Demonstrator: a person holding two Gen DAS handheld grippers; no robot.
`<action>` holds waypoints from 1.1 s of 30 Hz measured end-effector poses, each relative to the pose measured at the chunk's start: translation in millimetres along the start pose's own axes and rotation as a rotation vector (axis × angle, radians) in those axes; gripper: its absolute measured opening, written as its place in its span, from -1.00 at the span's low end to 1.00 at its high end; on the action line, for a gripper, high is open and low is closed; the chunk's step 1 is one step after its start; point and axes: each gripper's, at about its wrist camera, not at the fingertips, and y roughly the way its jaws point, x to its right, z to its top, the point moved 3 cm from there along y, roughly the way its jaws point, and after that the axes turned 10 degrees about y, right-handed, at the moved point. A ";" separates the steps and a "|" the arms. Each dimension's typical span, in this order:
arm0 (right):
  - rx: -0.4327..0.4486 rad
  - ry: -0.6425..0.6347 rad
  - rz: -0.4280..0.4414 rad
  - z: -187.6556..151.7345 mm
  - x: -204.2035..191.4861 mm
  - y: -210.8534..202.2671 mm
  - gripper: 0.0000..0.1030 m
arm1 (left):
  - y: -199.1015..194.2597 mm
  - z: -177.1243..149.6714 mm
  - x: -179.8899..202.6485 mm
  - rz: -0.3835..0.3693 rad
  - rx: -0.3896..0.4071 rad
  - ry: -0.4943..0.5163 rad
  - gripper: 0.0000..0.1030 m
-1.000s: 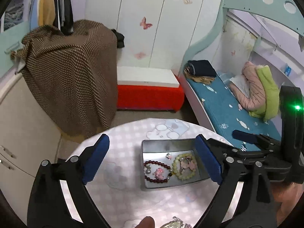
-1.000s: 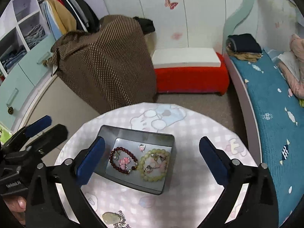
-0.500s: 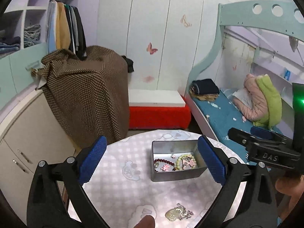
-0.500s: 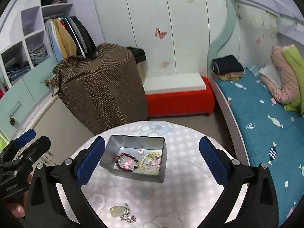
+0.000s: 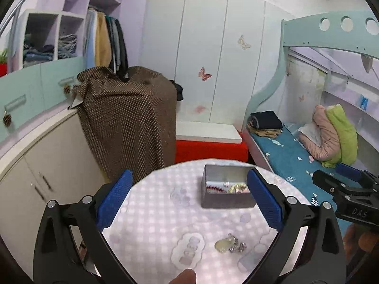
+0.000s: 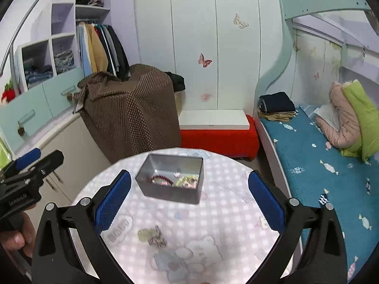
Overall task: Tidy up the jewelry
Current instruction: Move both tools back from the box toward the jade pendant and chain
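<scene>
A grey metal tin (image 5: 226, 197) (image 6: 173, 193) stands on the round pink-checked table (image 5: 151, 222) (image 6: 213, 215). Inside lie a dark red bead bracelet (image 6: 159, 179) and a pale green bead bracelet (image 6: 188, 181). A pale pendant on a silver chain (image 5: 228, 246) (image 6: 151, 235) lies loose on the cloth, nearer me than the tin. My left gripper (image 5: 188, 200) is open and empty, held above the table. My right gripper (image 6: 189, 200) is open and empty too, also above the table. Each gripper shows at the edge of the other's view.
Behind the table stand a brown-draped piece of furniture (image 6: 128, 111), a red bench with a white top (image 6: 218, 132) and white wardrobes. A bed with a blue cover (image 6: 315, 156) runs along the right. Cream cabinets (image 5: 42, 170) are at the left.
Both grippers have pulled back and tilted up from the tin. The tin now looks smaller and farther, and the pendant has come fully into view. Both stay open.
</scene>
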 end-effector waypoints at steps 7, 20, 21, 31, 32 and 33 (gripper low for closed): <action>-0.042 -0.046 0.001 -33.4 -5.9 1.9 0.85 | -7.5 -33.7 -0.7 0.018 -0.042 -0.013 0.89; -0.263 -0.152 0.024 -105.4 -9.0 62.8 0.85 | 12.7 -75.1 3.2 0.011 -0.140 0.004 0.89; -0.282 -0.162 0.028 -112.2 -8.0 67.5 0.85 | 15.5 -78.4 3.5 0.011 -0.149 0.006 0.89; -0.402 -0.232 0.064 -144.1 -14.3 108.6 0.50 | 39.8 -98.3 6.4 -0.001 -0.221 0.008 0.89; -0.406 -0.238 0.068 -145.4 -15.0 111.6 0.46 | 42.9 -100.2 7.5 -0.004 -0.230 0.009 0.89; -0.409 -0.241 0.070 -145.8 -14.8 114.3 0.38 | 44.8 -101.7 8.1 -0.007 -0.235 0.009 0.89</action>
